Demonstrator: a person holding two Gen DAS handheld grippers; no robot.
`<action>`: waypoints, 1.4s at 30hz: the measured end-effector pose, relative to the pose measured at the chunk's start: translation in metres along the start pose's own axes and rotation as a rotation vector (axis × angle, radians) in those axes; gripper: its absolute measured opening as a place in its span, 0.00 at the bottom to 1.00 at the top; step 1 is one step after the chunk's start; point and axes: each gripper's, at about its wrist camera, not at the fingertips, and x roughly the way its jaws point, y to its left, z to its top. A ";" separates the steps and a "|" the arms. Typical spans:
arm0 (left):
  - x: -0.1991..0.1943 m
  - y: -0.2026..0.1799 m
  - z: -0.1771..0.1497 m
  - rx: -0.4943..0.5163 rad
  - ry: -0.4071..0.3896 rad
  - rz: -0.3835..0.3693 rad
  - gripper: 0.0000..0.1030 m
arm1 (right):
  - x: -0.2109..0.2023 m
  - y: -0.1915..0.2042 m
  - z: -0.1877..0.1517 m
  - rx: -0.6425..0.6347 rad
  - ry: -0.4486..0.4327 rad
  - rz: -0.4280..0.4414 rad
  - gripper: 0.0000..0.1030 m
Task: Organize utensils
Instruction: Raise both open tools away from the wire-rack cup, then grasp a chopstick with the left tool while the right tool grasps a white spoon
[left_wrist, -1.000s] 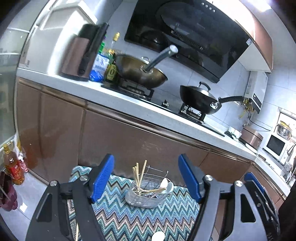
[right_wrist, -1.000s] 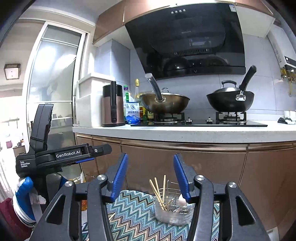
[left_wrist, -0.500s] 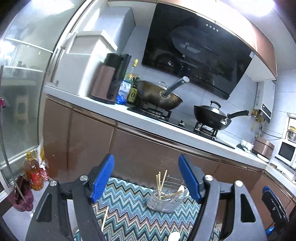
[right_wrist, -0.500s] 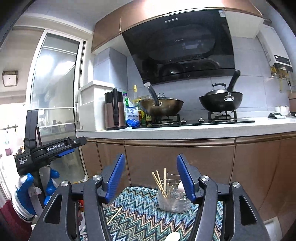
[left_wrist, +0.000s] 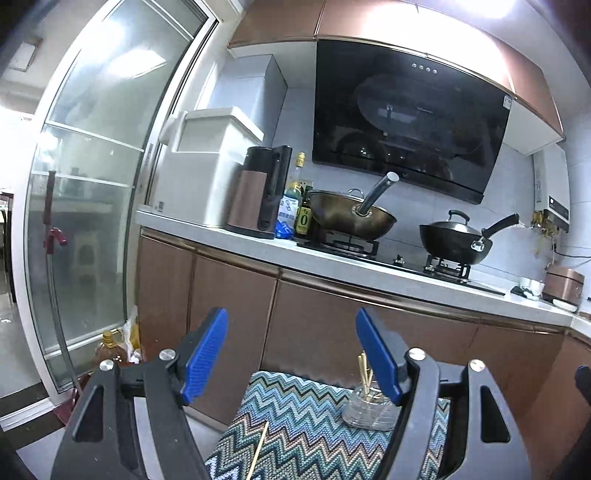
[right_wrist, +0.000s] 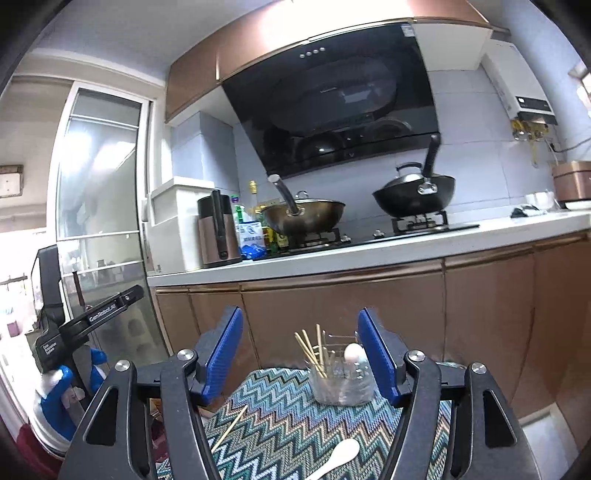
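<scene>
A clear utensil holder (right_wrist: 341, 384) with a wire rack stands at the far end of a zigzag-patterned mat (right_wrist: 288, 424). It holds several wooden chopsticks and a white spoon. It also shows in the left wrist view (left_wrist: 369, 410), partly behind the right finger. A loose chopstick (right_wrist: 229, 428) and a white spoon (right_wrist: 338, 456) lie on the mat nearer me. The loose chopstick shows in the left wrist view (left_wrist: 258, 450) too. My left gripper (left_wrist: 291, 354) and right gripper (right_wrist: 299, 354) are both open, empty and held above the mat.
Brown cabinets (right_wrist: 332, 295) and a white countertop (left_wrist: 351, 266) rise behind the mat. Two woks (left_wrist: 351, 218) (left_wrist: 454, 240) sit on the stove, with a kettle (left_wrist: 258, 195) and bottles to the left. A glass sliding door (left_wrist: 92, 203) is at left.
Both grippers have tilted up and pulled back, so the holder and mat sit lower in view. The left view has swung left toward the glass door. Both stay open.
</scene>
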 end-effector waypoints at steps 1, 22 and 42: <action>-0.002 0.000 -0.003 0.006 -0.002 0.006 0.68 | -0.002 -0.003 -0.002 0.010 0.001 -0.011 0.62; -0.021 0.008 -0.021 0.055 -0.055 0.151 0.76 | -0.009 -0.017 -0.021 0.050 0.035 -0.087 0.65; 0.055 0.027 -0.060 0.089 0.266 0.085 0.76 | 0.026 -0.048 -0.058 0.068 0.184 -0.127 0.65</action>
